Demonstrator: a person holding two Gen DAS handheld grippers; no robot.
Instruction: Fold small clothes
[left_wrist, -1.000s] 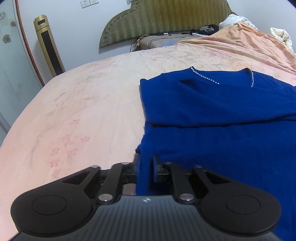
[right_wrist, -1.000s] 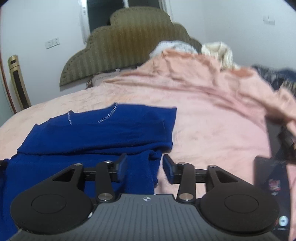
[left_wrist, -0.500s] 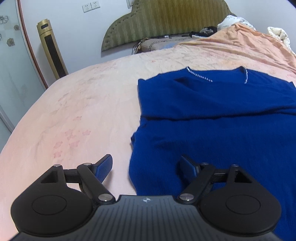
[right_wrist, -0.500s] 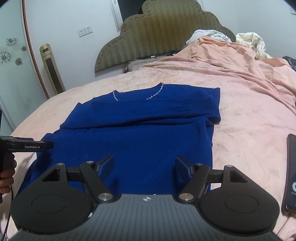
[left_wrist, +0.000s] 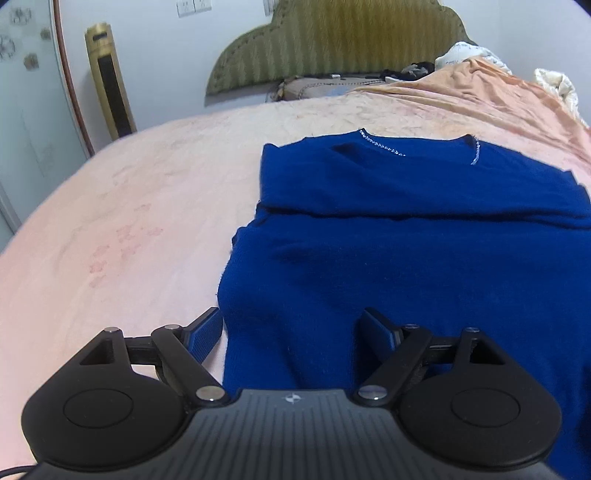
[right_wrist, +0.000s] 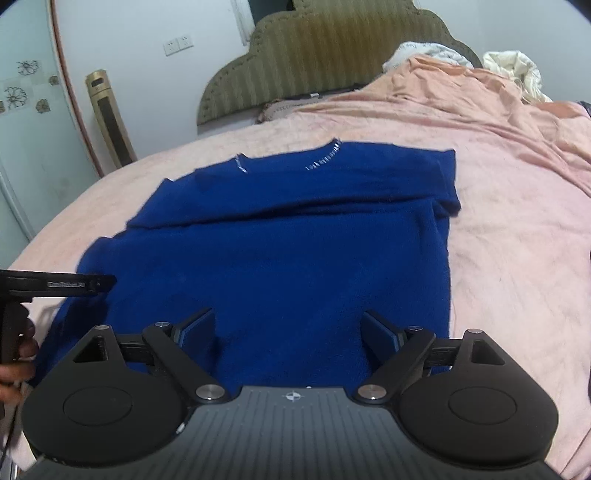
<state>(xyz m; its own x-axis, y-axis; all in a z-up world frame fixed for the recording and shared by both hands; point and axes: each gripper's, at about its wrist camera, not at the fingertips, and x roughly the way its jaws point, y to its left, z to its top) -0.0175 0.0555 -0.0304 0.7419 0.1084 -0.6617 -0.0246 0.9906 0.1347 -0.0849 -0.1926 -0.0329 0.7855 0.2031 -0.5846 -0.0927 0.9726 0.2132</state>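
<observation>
A dark blue knit sweater (left_wrist: 406, 240) with a beaded neckline lies flat on the pink bed, its upper part folded across in a band. My left gripper (left_wrist: 291, 321) stands open at the sweater's near left edge, with one finger over the sheet and the other over the fabric. Nothing is pinched between them. In the right wrist view the sweater (right_wrist: 277, 240) fills the middle. My right gripper (right_wrist: 288, 321) hovers over its near hem with its jaws opening and its pads clear of the cloth. The left gripper (right_wrist: 55, 284) shows at the left edge, held by a hand (right_wrist: 14, 354).
The pink bedsheet (left_wrist: 110, 221) stretches left of the sweater. A crumpled orange blanket (right_wrist: 498, 110) is heaped at the back right. An olive headboard (left_wrist: 332, 44) and a gold tower appliance (left_wrist: 109, 96) stand against the far wall.
Both grippers let go of the sweater's near hem and spread wide. They drew back a little, and the hem now lies flat on the bed.
</observation>
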